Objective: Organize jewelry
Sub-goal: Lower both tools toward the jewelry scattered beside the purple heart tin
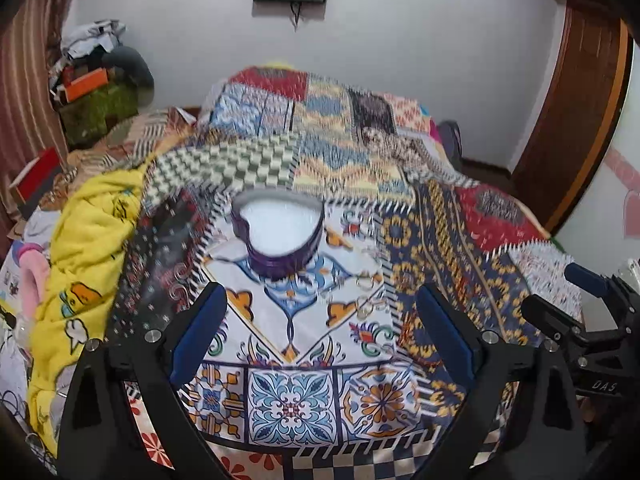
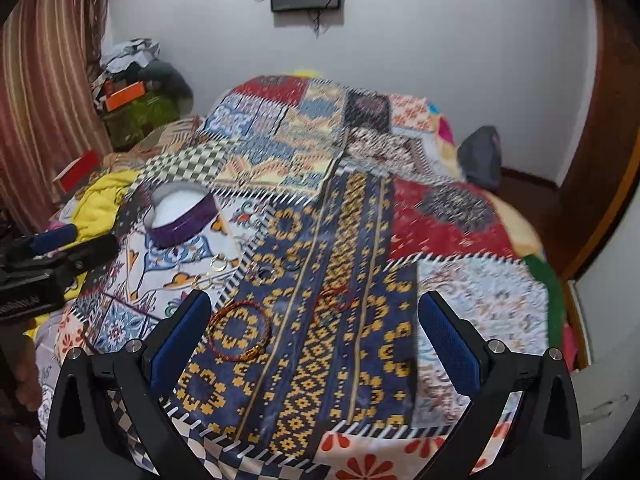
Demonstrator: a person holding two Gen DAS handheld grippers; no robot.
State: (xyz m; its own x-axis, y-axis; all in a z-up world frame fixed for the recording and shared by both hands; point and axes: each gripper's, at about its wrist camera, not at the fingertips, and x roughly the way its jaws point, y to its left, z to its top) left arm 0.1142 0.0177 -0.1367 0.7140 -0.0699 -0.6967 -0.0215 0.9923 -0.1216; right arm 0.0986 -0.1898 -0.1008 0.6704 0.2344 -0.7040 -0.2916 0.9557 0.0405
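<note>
A patchwork-printed cloth bedspread [image 2: 360, 240] is covering the bed, looking soft and matt. The heart-shaped box [image 1: 277, 232] is showing a glossy purple wall and white lining. At seven o'clock, a braided cord bracelet [image 2: 239, 332] is lying beside shiny metal rings [image 2: 219, 265].

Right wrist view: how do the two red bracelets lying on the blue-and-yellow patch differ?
The nearer bracelet is a thick, braided-looking loop with a gold-coloured clasp; the farther bracelet is a thin red thread loop, and no clasp can be made out. The nearer one forms a wider ring; the farther one is smaller. The nearer one lies close to the right gripper's left finger; the farther one lies more centrally ahead. Both lie flat on the bedspread, ungrasped.
</note>
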